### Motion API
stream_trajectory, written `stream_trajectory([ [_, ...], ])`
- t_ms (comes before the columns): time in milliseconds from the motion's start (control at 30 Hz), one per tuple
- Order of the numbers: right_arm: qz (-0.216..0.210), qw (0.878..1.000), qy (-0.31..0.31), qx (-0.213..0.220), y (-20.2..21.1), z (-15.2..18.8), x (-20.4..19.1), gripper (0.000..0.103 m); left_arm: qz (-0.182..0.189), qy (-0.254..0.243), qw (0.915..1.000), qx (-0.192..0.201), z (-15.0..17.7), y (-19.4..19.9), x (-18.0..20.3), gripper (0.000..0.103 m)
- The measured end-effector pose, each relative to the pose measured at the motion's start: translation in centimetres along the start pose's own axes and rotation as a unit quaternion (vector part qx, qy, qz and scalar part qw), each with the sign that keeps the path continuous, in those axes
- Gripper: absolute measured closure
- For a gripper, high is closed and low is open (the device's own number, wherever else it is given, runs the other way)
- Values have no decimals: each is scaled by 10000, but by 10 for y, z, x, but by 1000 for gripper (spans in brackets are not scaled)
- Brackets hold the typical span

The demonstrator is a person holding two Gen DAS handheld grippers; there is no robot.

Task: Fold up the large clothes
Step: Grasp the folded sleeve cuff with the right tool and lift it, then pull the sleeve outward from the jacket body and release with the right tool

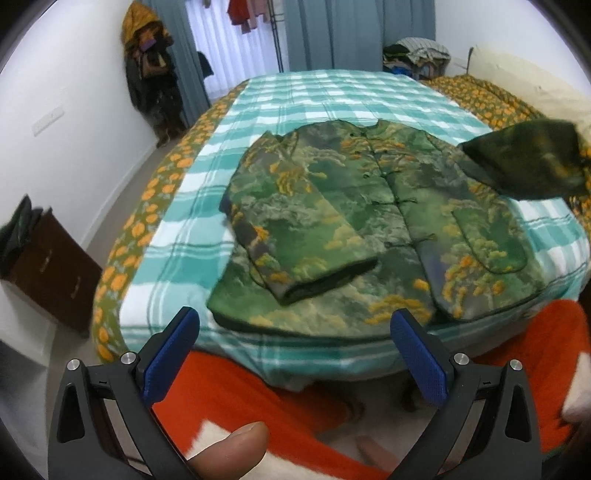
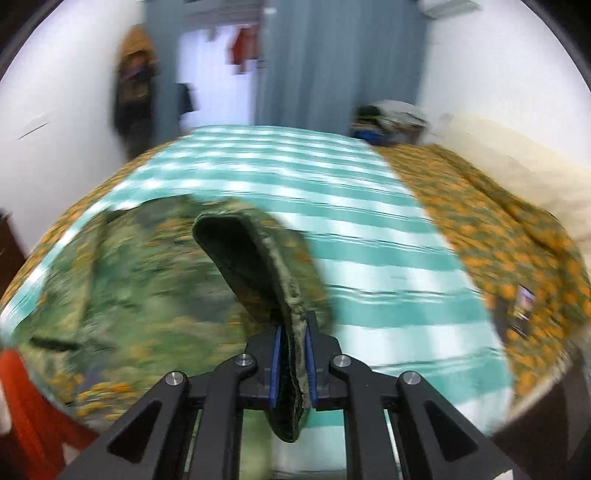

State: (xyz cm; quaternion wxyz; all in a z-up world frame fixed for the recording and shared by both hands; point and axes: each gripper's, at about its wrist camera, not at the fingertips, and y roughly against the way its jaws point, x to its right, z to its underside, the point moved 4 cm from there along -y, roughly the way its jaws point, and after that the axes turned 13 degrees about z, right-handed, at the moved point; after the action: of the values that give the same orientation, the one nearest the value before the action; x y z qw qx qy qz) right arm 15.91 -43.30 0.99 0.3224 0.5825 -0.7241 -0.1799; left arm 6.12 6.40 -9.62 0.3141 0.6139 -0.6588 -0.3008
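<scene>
— What carries the work?

— A bed (image 1: 207,229) under a teal-and-white checked blanket, orange-flowered green bedspread along its side edges. White walls, grey-blue curtains (image 1: 354,33), a dark brown drawer chest (image 1: 55,273) by the left wall.

— And the garment?

— The green quilted jacket with orange-yellow print (image 1: 332,236) lies flat near the bed's near edge, one sleeve folded across it.

— The tools?

— The left hand-held gripper (image 1: 295,350) is released, empty. The right hand-held gripper (image 2: 293,354) is clenched on the other sleeve (image 2: 251,258), lifted off the bed.

One jacket (image 1: 354,229) lies on one bed (image 1: 295,96); two tools (image 1: 295,347) (image 2: 293,354); perhaps one blurred clothes pile (image 1: 417,55) behind.
</scene>
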Motion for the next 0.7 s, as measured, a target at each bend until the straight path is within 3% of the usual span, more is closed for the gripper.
stream_trajectory([
  [67,437,9988,-185,-73,-6,-3,34,88,-44,-60,10000,-29,-8,-9,-9,0],
  [133,981,9949,-189,-115,-11,-3,56,59,25,-62,10000,-50,-17,-16,-19,0],
  [167,1247,9919,-226,-12,-5,-2,66,54,75,-76,9999,-70,-21,-20,-23,0],
  [233,1257,9915,-332,112,6,2,69,51,220,-153,9994,-197,-28,-32,-31,0],
  [333,797,9961,-358,81,20,21,50,51,720,-481,9945,-596,-34,-61,-29,0],
  [400,405,9985,-356,30,27,38,27,51,791,-948,9885,-870,-34,-88,-18,0],
  [467,-14,9989,-468,-66,33,56,2,51,694,-1512,9810,-994,-29,-112,-5,0],
  [567,-650,9949,-706,-304,40,82,-36,51,462,-2328,9627,-1299,-18,-154,9,0],
  [633,-901,9923,-732,-429,43,96,-54,51,327,-2541,9555,-1460,-14,-177,9,0],
  [700,-1144,9903,-606,-512,53,104,-78,51,395,-2502,9554,-1519,-16,-187,6,1],
])
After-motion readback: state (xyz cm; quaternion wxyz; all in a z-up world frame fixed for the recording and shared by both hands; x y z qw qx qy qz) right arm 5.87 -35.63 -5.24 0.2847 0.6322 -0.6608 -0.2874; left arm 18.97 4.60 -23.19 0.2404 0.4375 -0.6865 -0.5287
